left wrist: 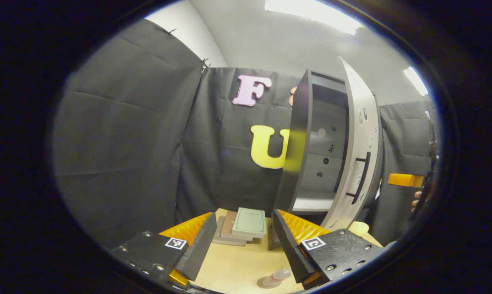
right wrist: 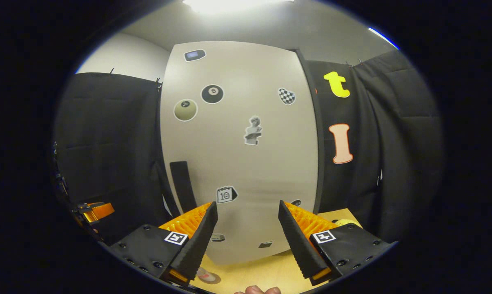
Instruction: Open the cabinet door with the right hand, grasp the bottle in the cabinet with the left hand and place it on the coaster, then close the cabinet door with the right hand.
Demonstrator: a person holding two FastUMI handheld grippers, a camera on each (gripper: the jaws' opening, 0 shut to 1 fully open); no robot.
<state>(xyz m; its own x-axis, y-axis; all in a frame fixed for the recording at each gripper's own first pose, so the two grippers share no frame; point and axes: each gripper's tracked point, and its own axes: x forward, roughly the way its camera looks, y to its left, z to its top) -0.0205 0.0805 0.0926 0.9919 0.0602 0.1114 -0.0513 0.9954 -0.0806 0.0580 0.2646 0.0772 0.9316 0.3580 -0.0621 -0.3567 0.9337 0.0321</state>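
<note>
The tall cabinet stands on the table with its pale, sticker-covered door swung partly open, showing bare shelves inside. The door carries a black handle. A small clear bottle rests on a round coaster on the table, just below my left gripper, which is open and holds nothing. My right gripper is open too, facing the door's front close up, to the right of the handle. The bottle and coaster show under its left finger.
A stack of books lies on the wooden table ahead of the left gripper. A yellowish round object sits by the cabinet's foot. A hand holds the other gripper at the far right. Black cloth walls close in the booth.
</note>
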